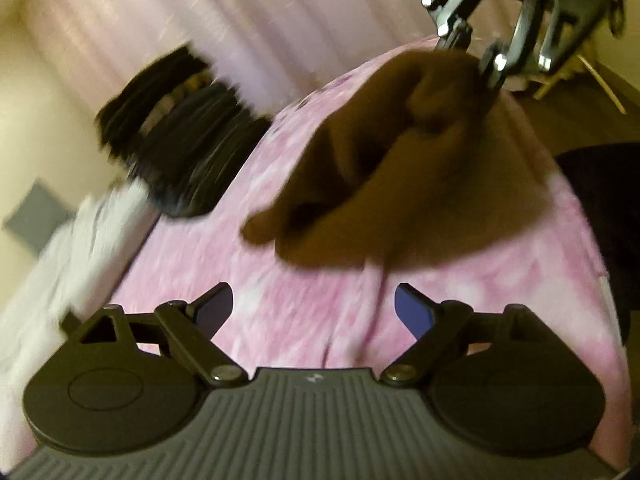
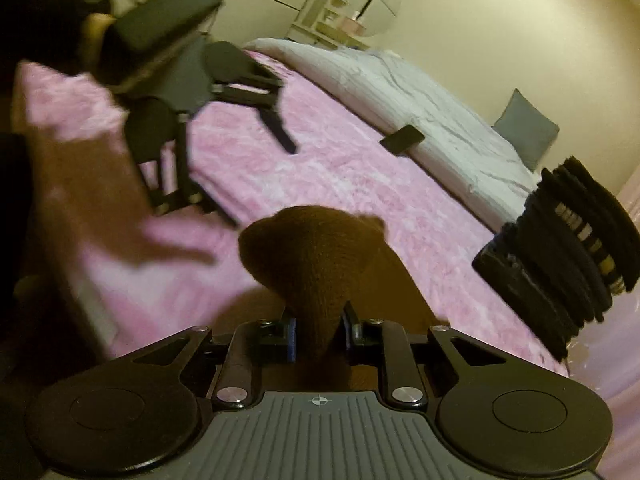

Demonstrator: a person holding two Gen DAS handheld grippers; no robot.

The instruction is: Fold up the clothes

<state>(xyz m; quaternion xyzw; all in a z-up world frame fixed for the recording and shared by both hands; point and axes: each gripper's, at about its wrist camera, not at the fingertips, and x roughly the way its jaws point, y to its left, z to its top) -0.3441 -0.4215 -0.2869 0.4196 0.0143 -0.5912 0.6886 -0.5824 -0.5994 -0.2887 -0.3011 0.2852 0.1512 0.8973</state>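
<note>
A brown garment (image 1: 400,184) lies spread on the pink blanket (image 1: 256,320) of a bed, with one end lifted. My right gripper (image 1: 474,60) is shut on that raised end at the top right of the left wrist view. In the right wrist view a bunched fold of the brown garment (image 2: 316,248) bulges out from between the pads of the right gripper (image 2: 318,336). My left gripper (image 1: 314,308) stands open over the blanket just short of the garment's near edge, nothing between its fingers. From the right wrist view the left gripper (image 2: 260,184) hangs open at the upper left.
A stack of dark folded clothes (image 1: 180,140) (image 2: 560,264) sits at the far side of the blanket. A pale duvet (image 2: 400,92) with a dark phone (image 2: 402,139) on its edge and a grey pillow (image 2: 526,128) lies beyond. Pink curtains (image 1: 240,20) hang behind.
</note>
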